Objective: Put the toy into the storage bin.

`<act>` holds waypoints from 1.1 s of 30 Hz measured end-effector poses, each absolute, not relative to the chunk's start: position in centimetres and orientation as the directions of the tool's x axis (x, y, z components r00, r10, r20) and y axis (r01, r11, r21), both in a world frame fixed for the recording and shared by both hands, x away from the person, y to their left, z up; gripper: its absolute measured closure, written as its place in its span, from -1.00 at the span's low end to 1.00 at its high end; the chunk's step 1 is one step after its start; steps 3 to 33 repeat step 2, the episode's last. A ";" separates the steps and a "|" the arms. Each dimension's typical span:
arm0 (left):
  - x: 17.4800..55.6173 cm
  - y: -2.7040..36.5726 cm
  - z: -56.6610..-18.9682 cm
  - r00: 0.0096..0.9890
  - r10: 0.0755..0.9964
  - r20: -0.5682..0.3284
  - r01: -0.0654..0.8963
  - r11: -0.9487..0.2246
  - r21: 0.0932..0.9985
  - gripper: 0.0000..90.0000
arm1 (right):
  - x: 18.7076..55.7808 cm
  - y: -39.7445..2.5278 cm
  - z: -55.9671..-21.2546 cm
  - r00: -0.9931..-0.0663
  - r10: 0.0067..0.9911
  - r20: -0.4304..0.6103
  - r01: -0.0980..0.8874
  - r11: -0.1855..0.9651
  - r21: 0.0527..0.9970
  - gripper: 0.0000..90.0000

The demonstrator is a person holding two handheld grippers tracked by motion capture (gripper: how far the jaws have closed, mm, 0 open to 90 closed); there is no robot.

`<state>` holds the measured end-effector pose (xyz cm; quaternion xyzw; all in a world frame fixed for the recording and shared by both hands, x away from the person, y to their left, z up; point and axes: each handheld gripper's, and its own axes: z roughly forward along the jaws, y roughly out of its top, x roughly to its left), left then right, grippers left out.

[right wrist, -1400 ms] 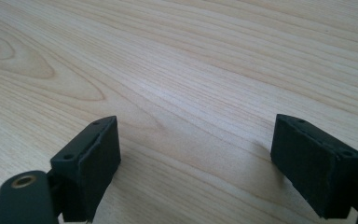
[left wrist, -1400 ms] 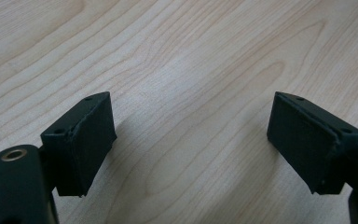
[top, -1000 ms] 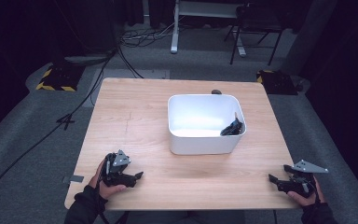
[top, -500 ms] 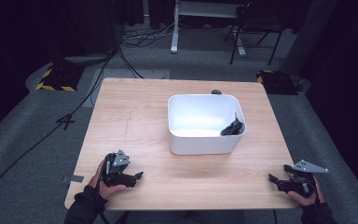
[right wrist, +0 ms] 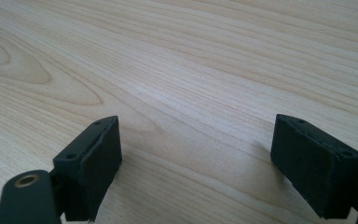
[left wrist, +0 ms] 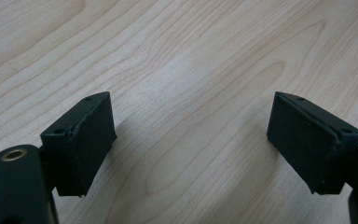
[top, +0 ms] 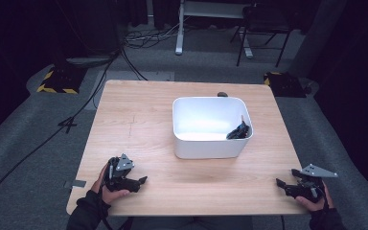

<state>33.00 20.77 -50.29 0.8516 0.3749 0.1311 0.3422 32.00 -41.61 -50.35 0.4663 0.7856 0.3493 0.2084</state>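
Wooden table (top: 148,120); white bin (top: 211,125) with dark object (top: 238,131) overhead.

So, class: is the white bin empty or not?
Not empty. The high view shows a dark object lying in the bin, at its right inner wall; what it is cannot be told.

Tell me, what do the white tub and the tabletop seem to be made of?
The white tub looks like moulded plastic: smooth, evenly white, with rounded corners and a soft sheen inside. The tabletop looks like pale wood or a wood-look laminate: the gripper views show flowing grain lines with a matte finish; which of the two, I cannot tell.
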 end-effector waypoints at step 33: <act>33.0 20.8 -50.3 0.685 0.728 -0.033 0.549 -0.485 0.681 -0.66 | 32.0 -41.6 -50.3 -0.478 0.878 -0.001 0.587 0.321 0.743 -0.63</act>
